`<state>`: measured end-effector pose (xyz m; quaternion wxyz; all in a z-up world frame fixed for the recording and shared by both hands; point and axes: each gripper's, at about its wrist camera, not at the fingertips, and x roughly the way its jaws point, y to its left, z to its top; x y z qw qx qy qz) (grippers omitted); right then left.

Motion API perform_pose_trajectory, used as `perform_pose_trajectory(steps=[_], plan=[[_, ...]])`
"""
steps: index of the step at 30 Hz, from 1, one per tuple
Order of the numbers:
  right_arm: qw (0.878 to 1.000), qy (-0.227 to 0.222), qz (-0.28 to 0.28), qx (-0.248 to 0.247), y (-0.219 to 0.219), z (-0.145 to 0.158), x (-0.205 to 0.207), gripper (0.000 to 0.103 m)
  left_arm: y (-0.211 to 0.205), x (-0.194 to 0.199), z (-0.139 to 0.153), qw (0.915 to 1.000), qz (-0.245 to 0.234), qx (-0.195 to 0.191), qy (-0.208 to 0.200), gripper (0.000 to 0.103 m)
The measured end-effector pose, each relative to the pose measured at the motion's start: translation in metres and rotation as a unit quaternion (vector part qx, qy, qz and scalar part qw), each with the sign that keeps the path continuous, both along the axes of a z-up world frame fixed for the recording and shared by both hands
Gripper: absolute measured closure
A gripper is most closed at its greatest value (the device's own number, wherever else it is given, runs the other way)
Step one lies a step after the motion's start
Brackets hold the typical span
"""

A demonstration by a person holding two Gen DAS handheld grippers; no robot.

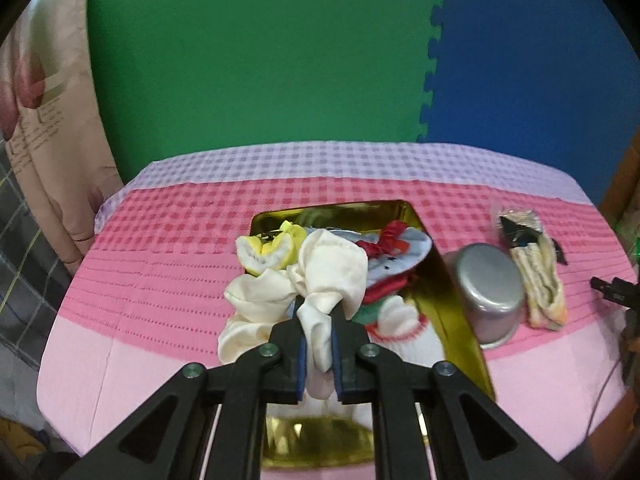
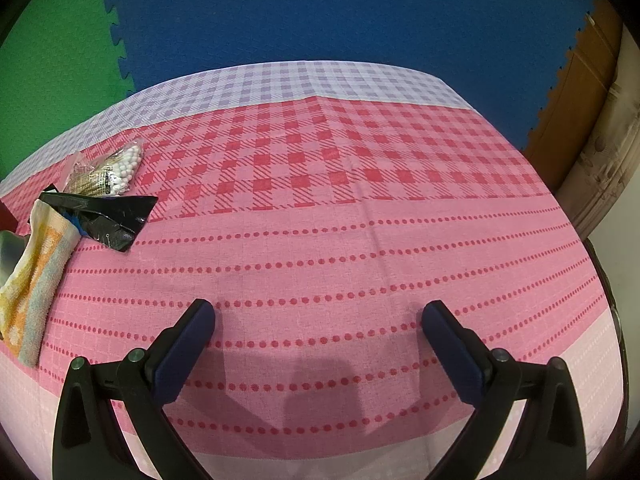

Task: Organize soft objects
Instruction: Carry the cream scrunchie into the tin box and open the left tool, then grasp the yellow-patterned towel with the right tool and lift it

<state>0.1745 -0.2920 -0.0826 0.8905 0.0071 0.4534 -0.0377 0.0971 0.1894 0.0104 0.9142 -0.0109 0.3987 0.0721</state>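
Note:
In the left wrist view my left gripper (image 1: pixel 318 312) is shut on a cream cloth (image 1: pixel 332 268), which bunches up and hangs over the left rim of a gold tray (image 1: pixel 452 300). The tray holds a yellow-and-white soft piece (image 1: pixel 266 254), a pale blue cloth with red trim (image 1: pixel 394 254) and a white piece with a red edge (image 1: pixel 400 322). A folded striped towel (image 1: pixel 544 284) (image 2: pixel 34 276) lies on the table to the right. My right gripper (image 2: pixel 318 316) stands open above bare tablecloth, with nothing between its fingers.
An upturned grey metal pot (image 1: pixel 490 292) stands right of the tray. A black packet (image 2: pixel 104 212) and a bag of cotton swabs (image 2: pixel 108 172) lie by the towel. The pink checked tablecloth (image 2: pixel 340 208) covers the table; green and blue foam mats lie beyond.

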Motion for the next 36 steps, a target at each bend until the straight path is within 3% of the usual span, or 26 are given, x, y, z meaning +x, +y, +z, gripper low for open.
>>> perform_pose_trajectory(steps=[10, 16, 22, 24, 27, 30, 33, 36], plan=[[1.0, 0.0, 0.0, 0.0, 0.0, 0.0, 0.0, 0.0, 0.005, 0.031, -0.035, 0.9992, 0.007, 0.021, 0.034, 0.09], [1.0, 0.0, 0.0, 0.0, 0.0, 0.0, 0.0, 0.0, 0.004, 0.033, -0.041, 0.9991, 0.006, 0.014, 0.039, 0.075], [1.0, 0.0, 0.0, 0.0, 0.0, 0.0, 0.0, 0.0, 0.002, 0.019, -0.029, 0.9995, 0.008, 0.015, 0.025, 0.066], [1.0, 0.0, 0.0, 0.0, 0.0, 0.0, 0.0, 0.0, 0.0, 0.01, -0.021, 0.9997, 0.009, 0.017, 0.013, 0.057], [1.0, 0.0, 0.0, 0.0, 0.0, 0.0, 0.0, 0.0, -0.004, -0.009, -0.011, 0.9997, 0.014, 0.018, -0.006, 0.055], [1.0, 0.0, 0.0, 0.0, 0.0, 0.0, 0.0, 0.0, -0.006, -0.027, -0.004, 0.9995, 0.026, -0.006, -0.014, 0.055], [1.0, 0.001, 0.0, 0.002, 0.0, 0.001, 0.001, 0.0, -0.006, -0.056, -0.002, 0.996, 0.037, -0.075, -0.031, 0.055], [1.0, 0.007, -0.008, -0.001, 0.001, 0.003, 0.0, 0.0, -0.01, -0.084, -0.004, 0.9921, 0.05, -0.106, -0.046, 0.055]])
